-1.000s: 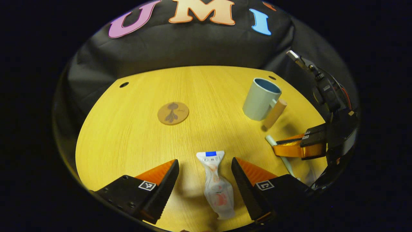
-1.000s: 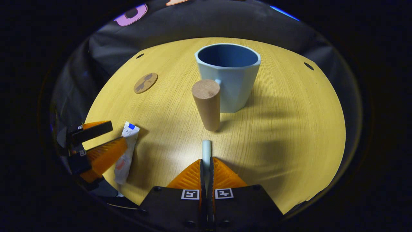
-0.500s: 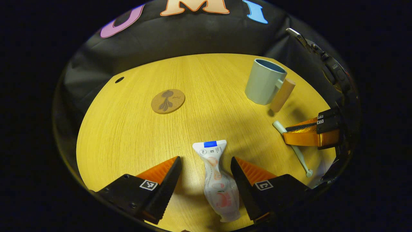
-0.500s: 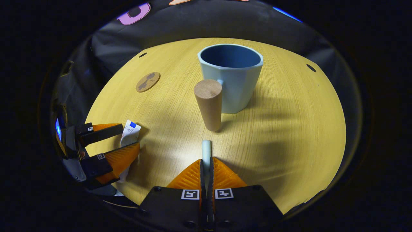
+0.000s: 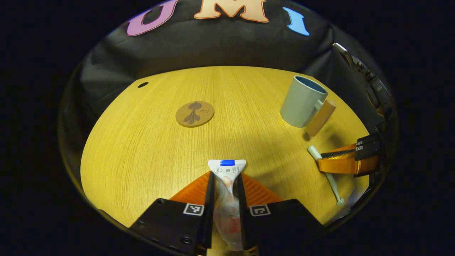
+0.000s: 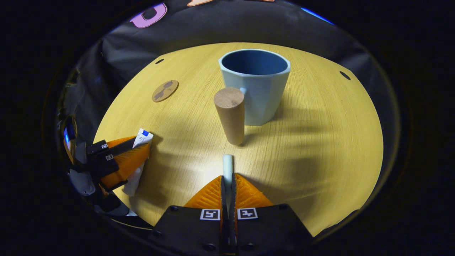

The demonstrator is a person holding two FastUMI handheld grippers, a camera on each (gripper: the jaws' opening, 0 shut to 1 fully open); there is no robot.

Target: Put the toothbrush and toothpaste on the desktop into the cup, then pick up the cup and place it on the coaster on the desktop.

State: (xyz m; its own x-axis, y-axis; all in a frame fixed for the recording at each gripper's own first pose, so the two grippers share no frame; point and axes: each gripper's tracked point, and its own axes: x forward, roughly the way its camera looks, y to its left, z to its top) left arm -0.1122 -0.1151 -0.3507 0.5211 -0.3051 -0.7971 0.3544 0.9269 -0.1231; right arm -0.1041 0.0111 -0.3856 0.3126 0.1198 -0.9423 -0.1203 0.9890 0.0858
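The right hand-held gripper (image 6: pixel 228 185), clamped on the toothbrush (image 6: pixel 227 164), sits just behind the cup (image 6: pixel 254 85), nearer than the left hand-held gripper (image 5: pixel 226 188) gripping the toothpaste (image 5: pixel 226 170).

Right gripper (image 6: pixel 228 177) clamped on toothbrush (image 6: pixel 227 164), cup (image 6: pixel 256 85) ahead, coaster (image 6: pixel 165 90) far left

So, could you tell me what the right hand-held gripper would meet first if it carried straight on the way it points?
Probably the cup's wooden handle: it stands directly ahead of the right hand-held gripper and the toothbrush it holds, with the cup just behind. Height is hard to judge.
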